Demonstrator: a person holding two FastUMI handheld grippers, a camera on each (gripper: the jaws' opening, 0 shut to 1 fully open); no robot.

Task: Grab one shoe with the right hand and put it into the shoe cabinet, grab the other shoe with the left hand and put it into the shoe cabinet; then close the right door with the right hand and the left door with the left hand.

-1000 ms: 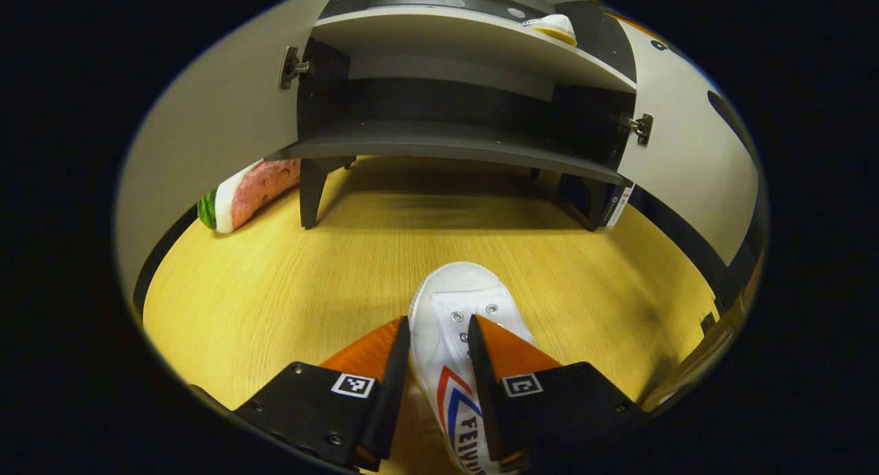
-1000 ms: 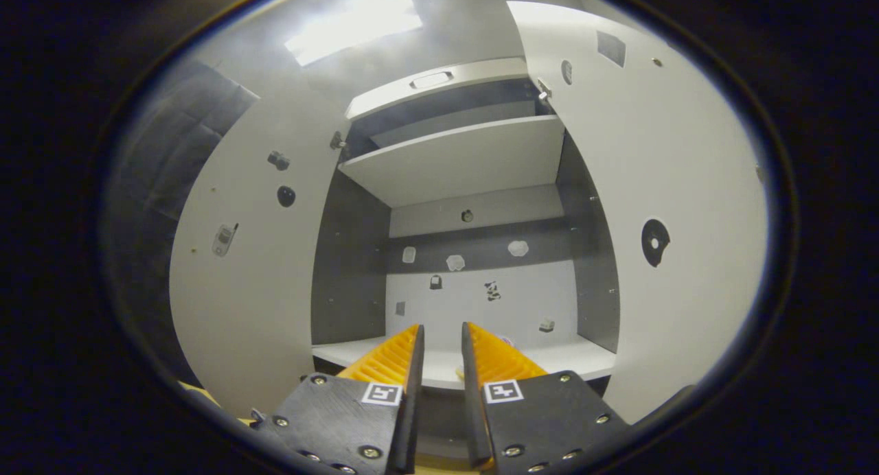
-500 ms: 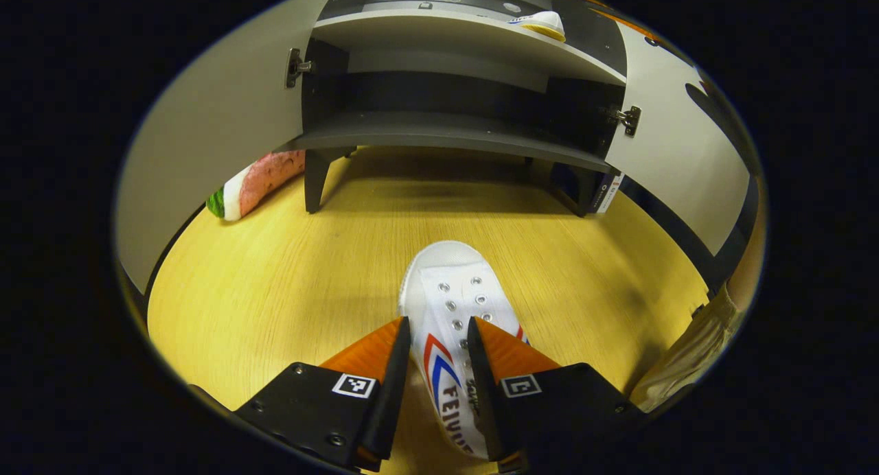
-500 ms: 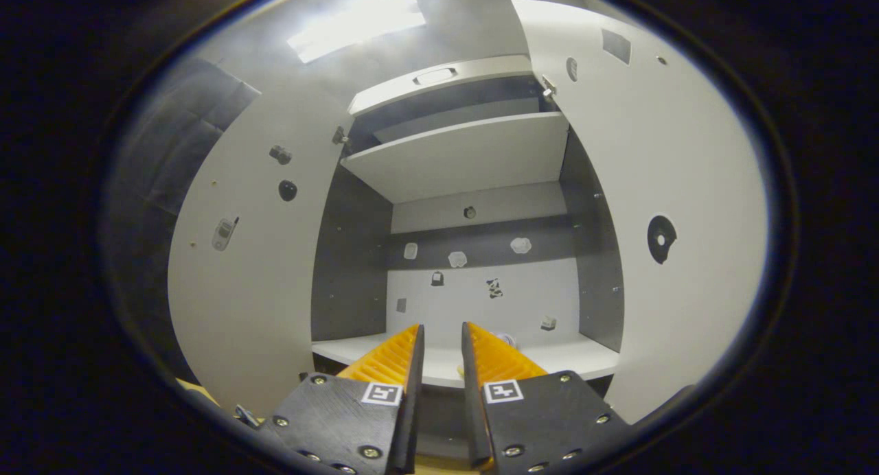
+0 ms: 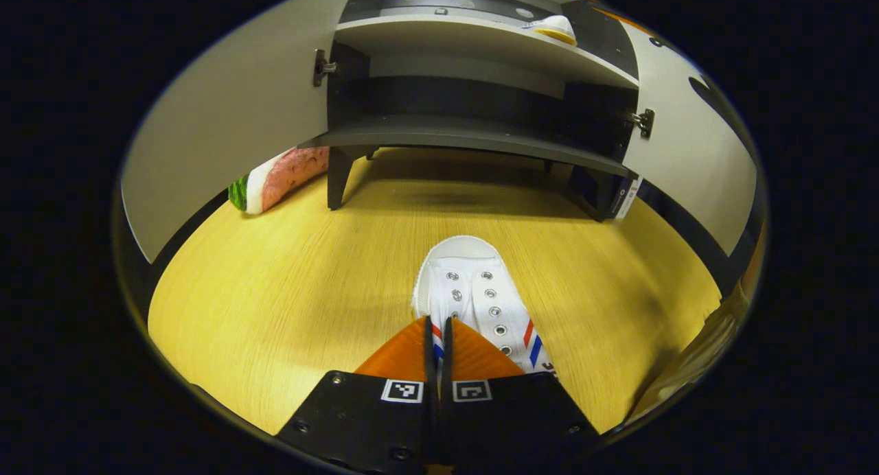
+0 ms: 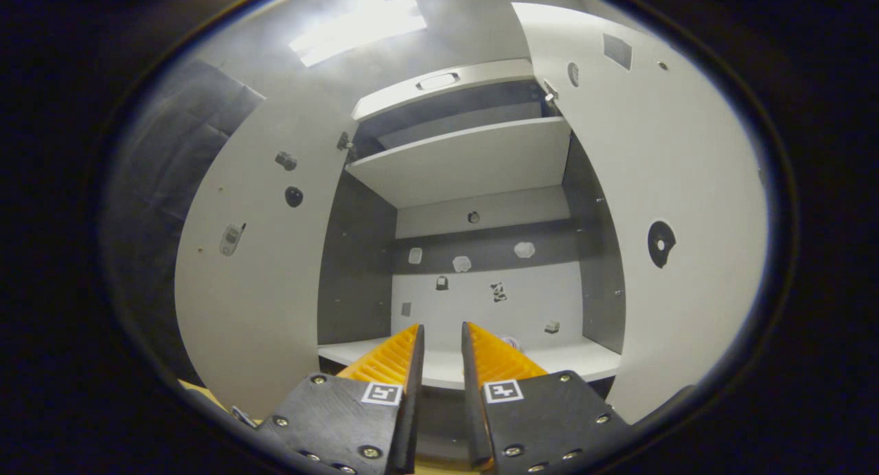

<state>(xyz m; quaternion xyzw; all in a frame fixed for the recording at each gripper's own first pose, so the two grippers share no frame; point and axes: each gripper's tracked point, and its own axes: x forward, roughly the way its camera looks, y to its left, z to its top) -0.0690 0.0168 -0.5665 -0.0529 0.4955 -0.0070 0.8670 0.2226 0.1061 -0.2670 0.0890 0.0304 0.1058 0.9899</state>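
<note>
From the left gripper view I see the white canvas shoe (image 5: 474, 290) on the wooden floor (image 5: 275, 290), toe toward the open shoe cabinet (image 5: 474, 128), well short of its legs. I judge it light and soft: the canvas upper will fold under pressure, the rubber sole and toe cap are stiffer. The best hold looks like the collar or the eyelet strip, where a thin wall fits between the fingers. The left gripper (image 5: 437, 338) has its fingers drawn nearly together on the shoe's near left edge by the lacing; it looks pinched on the canvas there, though the contact itself is hidden beneath the fingers. Half a second ago the same fingers stood apart, straddling the shoe, so the clamp has just closed and shifted onto one side. The other shoe (image 5: 553, 29) sits on the cabinet's upper shelf. In the right gripper view the right gripper (image 6: 441, 344) stays slightly parted, gripping nothing, facing the cabinet interior between both open doors, almost unmoved.
</note>
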